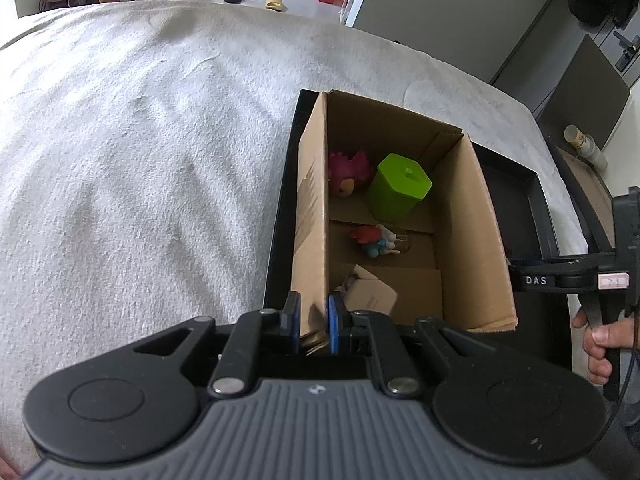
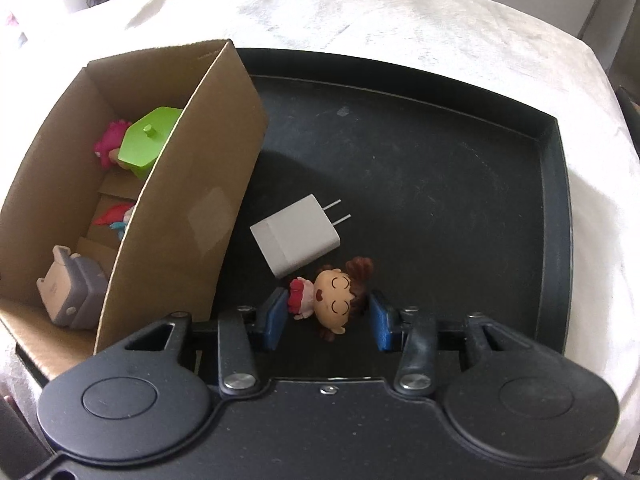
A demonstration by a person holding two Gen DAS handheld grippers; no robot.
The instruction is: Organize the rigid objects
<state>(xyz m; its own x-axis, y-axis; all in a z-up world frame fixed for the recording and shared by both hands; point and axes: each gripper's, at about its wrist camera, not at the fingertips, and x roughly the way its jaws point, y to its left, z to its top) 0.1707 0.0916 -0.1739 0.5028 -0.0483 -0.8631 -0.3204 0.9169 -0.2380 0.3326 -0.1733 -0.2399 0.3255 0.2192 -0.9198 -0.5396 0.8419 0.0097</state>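
Note:
An open cardboard box (image 2: 192,184) stands at the left end of a black tray (image 2: 552,216). My left gripper (image 1: 314,320) is shut on the box's near-left wall (image 1: 312,240), one pad on each side of it. On the tray floor a small doll (image 2: 334,300) with brown hair and a red dress lies on its side. My right gripper (image 2: 328,320) is shut on the doll, the blue pads touching its dress and its hair. A white plug charger (image 2: 294,236) lies just beyond the doll, apart from it.
Inside the box are a green lidded container (image 1: 398,186), a pink toy (image 1: 348,172), a red and blue figure (image 1: 374,240) and a grey boxy item (image 2: 72,296). The tray sits on a white blanket (image 1: 140,160). A hand (image 1: 596,344) holds the right gripper's handle.

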